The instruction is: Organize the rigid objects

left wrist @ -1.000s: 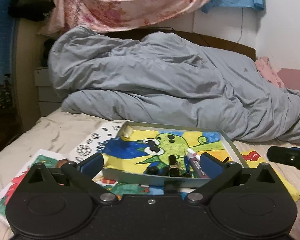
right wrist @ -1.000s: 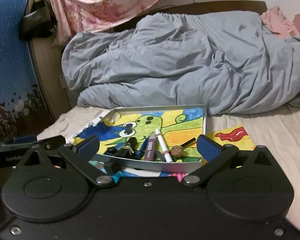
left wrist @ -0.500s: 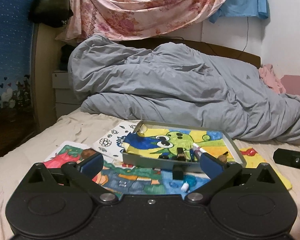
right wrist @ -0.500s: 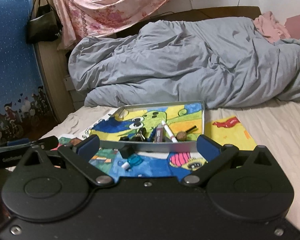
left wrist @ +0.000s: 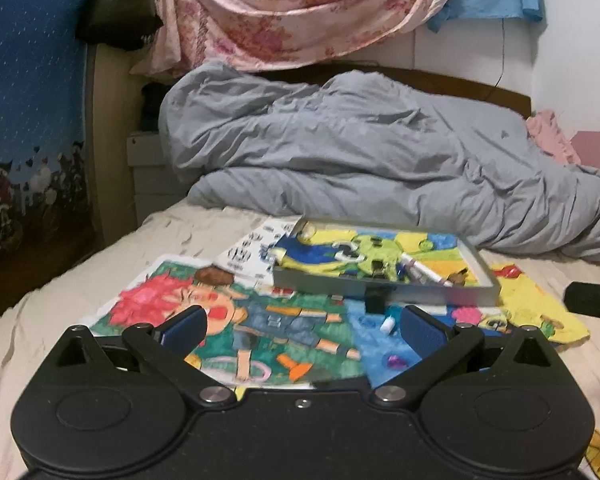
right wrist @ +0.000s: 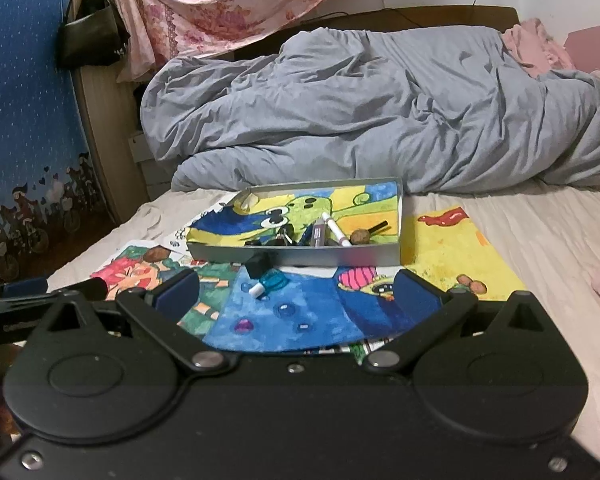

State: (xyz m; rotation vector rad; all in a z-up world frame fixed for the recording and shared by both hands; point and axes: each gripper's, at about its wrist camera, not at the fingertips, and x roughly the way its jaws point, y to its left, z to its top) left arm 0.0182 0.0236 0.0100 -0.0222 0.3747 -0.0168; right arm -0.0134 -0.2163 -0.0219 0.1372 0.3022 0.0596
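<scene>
A grey shallow box (right wrist: 300, 257) lined with a green cartoon drawing lies on the bed and holds a white marker (right wrist: 336, 229), a walnut (right wrist: 359, 236), a purple tube and several dark small items. It also shows in the left wrist view (left wrist: 384, 286). In front of it on the drawings lie a black cube (right wrist: 257, 264), a small teal bottle with a white cap (right wrist: 269, 283) and a purple gem (right wrist: 244, 325). A second walnut (right wrist: 154, 255) lies to the left. My left gripper (left wrist: 302, 326) and right gripper (right wrist: 298, 290) are both open and empty, well short of the box.
Colourful children's drawings (left wrist: 268, 320) cover the beige sheet. A crumpled grey duvet (right wrist: 380, 112) fills the back of the bed. The bed's left edge drops off beside a blue patterned panel (right wrist: 20, 120). The right gripper's tip shows at the right of the left view (left wrist: 592, 300).
Both grippers have pulled back and up from the box, which now looks smaller and farther. The cube, teal bottle and gem have come into view. Both jaws stay open.
</scene>
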